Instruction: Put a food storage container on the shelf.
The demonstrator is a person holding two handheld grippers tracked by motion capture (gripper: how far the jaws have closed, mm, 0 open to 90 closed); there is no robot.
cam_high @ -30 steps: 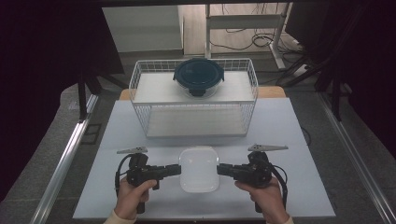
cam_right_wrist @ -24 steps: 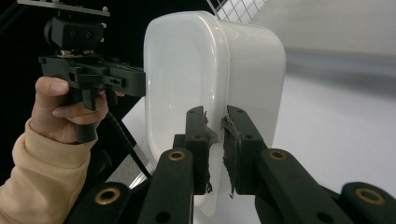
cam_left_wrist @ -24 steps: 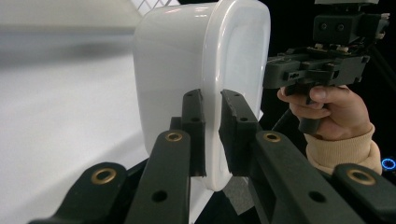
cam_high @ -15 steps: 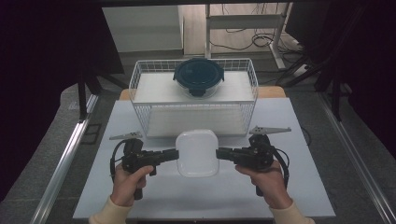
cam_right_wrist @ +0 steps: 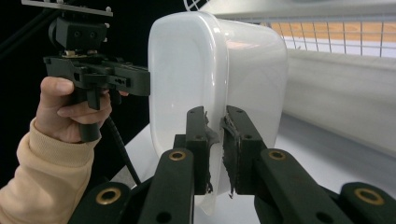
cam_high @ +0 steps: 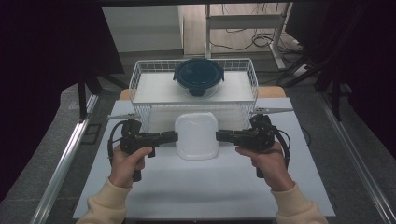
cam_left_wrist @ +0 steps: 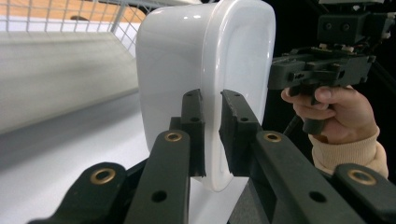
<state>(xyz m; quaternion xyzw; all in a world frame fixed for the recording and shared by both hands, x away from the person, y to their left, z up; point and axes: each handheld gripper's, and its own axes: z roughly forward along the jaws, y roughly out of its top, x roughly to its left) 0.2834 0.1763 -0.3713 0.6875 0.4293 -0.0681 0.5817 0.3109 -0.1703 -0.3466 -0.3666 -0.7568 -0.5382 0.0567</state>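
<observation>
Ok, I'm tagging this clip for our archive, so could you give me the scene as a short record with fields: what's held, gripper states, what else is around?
held item: white rounded-square plastic container, clamped at its rim on opposite sides
left gripper: shut on the container's edge
right gripper: shut on the opposite edge
container position: in front of the white wire basket, over the white table
basket contents: round glass bowl with dark blue lid
hands: one on each gripper handle, cream sleeves
</observation>
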